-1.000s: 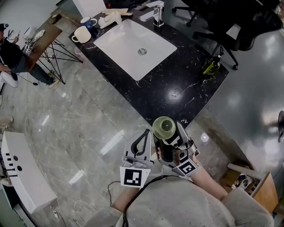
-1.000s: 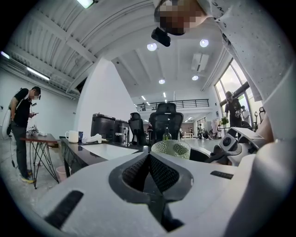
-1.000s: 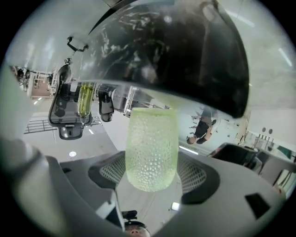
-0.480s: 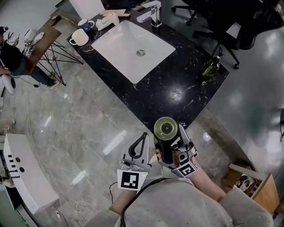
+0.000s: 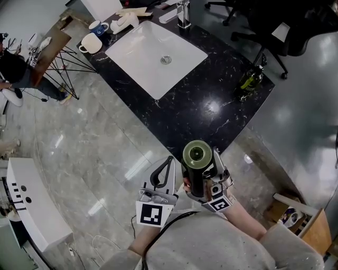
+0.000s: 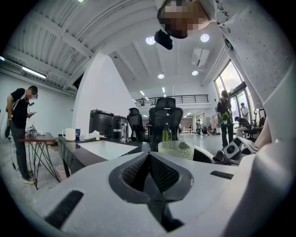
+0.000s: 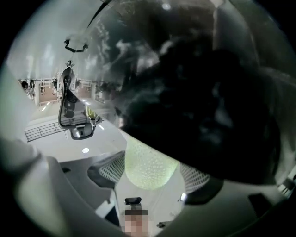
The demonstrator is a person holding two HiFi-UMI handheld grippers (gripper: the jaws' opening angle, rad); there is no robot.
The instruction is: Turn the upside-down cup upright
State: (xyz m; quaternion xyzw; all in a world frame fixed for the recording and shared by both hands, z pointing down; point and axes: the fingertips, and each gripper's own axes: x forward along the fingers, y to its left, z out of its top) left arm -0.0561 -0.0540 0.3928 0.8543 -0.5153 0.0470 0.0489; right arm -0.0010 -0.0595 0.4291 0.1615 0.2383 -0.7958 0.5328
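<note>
A green dimpled glass cup (image 5: 197, 154) is held in front of my chest, above the grey floor and just short of the counter's corner. My right gripper (image 5: 203, 167) is shut on it, and its mesh pads (image 7: 107, 172) press the cup (image 7: 149, 167) from both sides. In the left gripper view the cup (image 6: 175, 149) stands with a round rim on top, which looks like its open mouth. My left gripper (image 5: 169, 159) sits just left of the cup, jaws shut with nothing between them (image 6: 149, 154).
A black marble counter (image 5: 211, 108) holds a white sink (image 5: 156, 54), a faucet (image 5: 183, 13), a white mug (image 5: 91, 43), a blue mug (image 5: 100, 27) and a green bottle (image 5: 250, 80). A person (image 5: 13, 68) stands by a folding table at far left. A white box (image 5: 31, 203) lies lower left.
Both grippers and the cup keep almost the same place. The counter has slid slightly up in the picture as the head camera shifted.
</note>
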